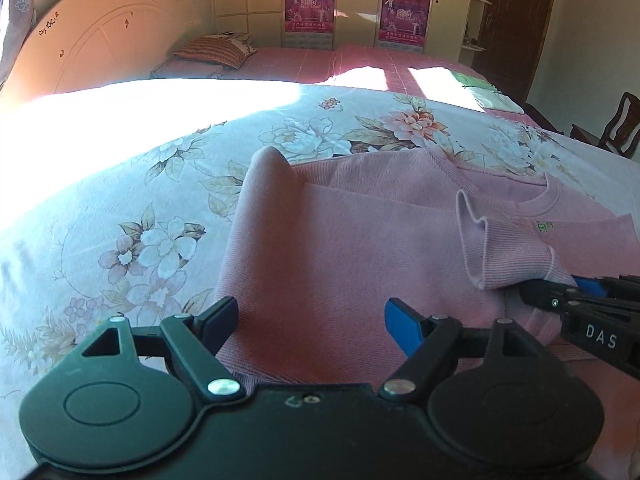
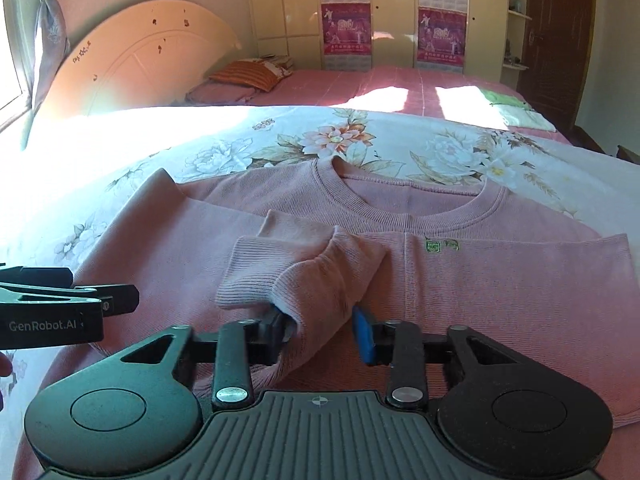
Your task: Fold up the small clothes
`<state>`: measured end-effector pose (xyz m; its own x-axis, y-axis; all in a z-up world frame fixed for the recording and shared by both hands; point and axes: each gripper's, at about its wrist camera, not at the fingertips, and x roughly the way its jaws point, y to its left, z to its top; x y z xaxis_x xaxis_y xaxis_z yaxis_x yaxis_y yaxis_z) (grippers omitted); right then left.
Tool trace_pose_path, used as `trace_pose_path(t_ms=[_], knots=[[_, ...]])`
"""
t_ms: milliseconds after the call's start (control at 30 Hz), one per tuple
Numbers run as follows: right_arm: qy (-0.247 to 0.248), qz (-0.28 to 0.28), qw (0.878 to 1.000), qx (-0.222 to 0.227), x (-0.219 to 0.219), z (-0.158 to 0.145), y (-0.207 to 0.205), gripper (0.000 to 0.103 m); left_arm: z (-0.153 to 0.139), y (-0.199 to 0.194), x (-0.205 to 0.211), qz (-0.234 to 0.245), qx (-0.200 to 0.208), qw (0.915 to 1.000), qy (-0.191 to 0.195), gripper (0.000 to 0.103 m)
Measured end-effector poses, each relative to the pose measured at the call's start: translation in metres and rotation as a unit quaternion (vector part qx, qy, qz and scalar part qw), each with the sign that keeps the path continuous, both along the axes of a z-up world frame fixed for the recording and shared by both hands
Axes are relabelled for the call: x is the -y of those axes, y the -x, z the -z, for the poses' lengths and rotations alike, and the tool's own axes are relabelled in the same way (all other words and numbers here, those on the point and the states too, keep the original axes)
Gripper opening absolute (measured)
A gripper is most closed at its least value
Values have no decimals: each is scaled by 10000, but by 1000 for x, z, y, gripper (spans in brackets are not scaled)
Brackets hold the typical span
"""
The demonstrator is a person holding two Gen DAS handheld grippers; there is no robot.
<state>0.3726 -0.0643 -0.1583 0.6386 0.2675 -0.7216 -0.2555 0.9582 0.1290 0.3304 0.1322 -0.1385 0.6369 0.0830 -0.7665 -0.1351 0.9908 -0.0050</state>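
A pink ribbed sweater [image 1: 340,240] [image 2: 480,280] lies flat on the floral sheet, collar away from me. Its left side is folded in, with a fold peak [image 1: 268,168] standing up. One sleeve cuff [image 1: 492,248] [image 2: 280,272] is bunched and raised over the chest. My right gripper [image 2: 320,332] [image 1: 556,290] is shut on that sleeve just behind the cuff. Over the sweater's near left part, my left gripper [image 1: 312,324] [image 2: 128,300] stands open, with only flat fabric below its fingers.
The floral sheet [image 1: 140,220] covers the near bed, sunlit at the left. Behind are a pink bedspread [image 2: 360,84], a striped pillow [image 1: 212,52], a headboard [image 2: 152,64], green folded cloth [image 1: 484,92], wardrobes, a door and a chair [image 1: 616,124].
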Motion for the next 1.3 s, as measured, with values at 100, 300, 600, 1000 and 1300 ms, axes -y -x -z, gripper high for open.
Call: trace_pose_path(t_ms=[100,300,600,1000,1300], knots=[[-226,108,9996,-105,6,-3,-4,23,3,-1,-1,24,-19,10000,1,79],[-753,811,9930,-407,44,-3,-5,14,10,-3,1,78,-81,9999,4,80],[-1190,1046,9856,-597,84,-1,8,73,24,2,-2,117,-255,9996,55,80],[-1244,1195,9840,-450,100,-6,-1,8,17,18,-59,-668,-91,9975,218,80],[-262,1289,9879,824,117,-55,10,7,17,10,-73,-653,224,9909,1156,79]])
